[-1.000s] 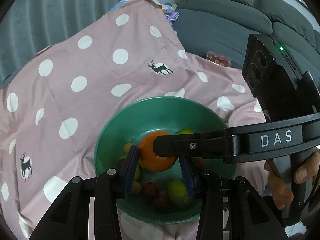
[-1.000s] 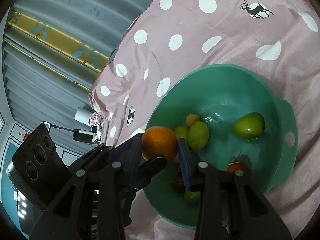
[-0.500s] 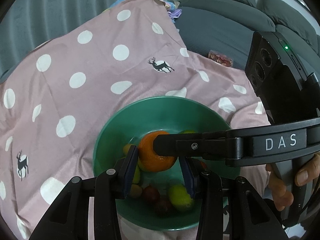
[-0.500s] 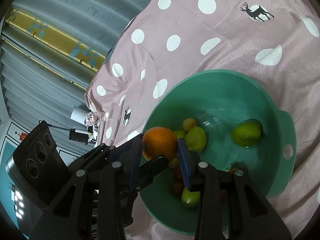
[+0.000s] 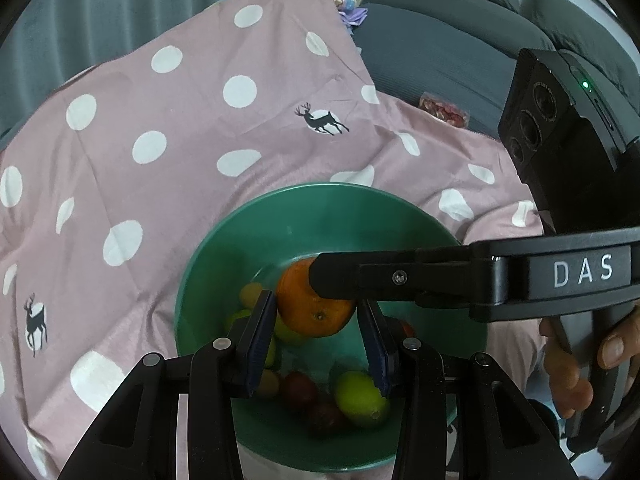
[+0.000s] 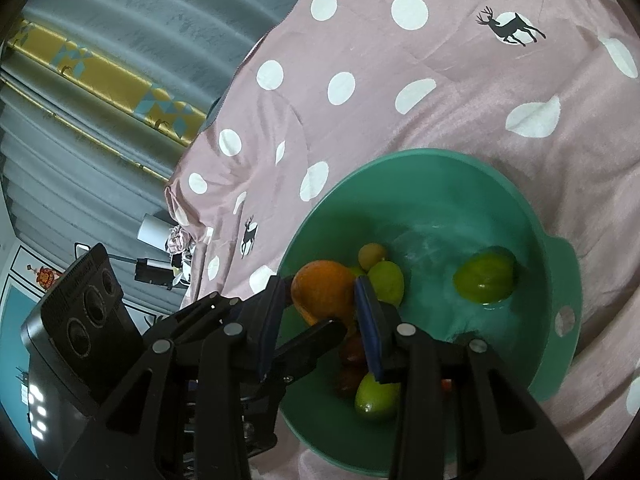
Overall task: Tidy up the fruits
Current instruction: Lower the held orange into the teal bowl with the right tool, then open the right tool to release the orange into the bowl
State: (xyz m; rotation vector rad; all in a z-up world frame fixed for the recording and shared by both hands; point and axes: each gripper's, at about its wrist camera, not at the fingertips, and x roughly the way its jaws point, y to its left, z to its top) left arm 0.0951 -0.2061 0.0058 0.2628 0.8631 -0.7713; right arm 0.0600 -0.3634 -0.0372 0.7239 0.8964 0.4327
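An orange [image 5: 316,312] hangs over the green bowl [image 5: 320,194], and both grippers hold it. My left gripper [image 5: 316,308] is shut on it, blue pads against its left and right sides. A finger of the right gripper [image 5: 400,280] reaches in from the right across the orange's top. In the right wrist view my right gripper [image 6: 320,292] is shut on the same orange [image 6: 324,296], with a left gripper finger [image 6: 312,340] just below it. Several green, yellow and red fruits lie in the bowl [image 6: 440,156], among them a green mango [image 6: 486,280].
The bowl rests on a pink cloth [image 5: 180,184] with white dots and deer prints. A grey sofa [image 5: 440,52] stands behind, with a packet of red food [image 5: 442,110] on it. A person's hand [image 5: 576,364] grips the right gripper's handle. Grey curtains [image 6: 120,12] hang at the left.
Both grippers keep their hold on the orange above the bowl. The views have only drifted slightly.
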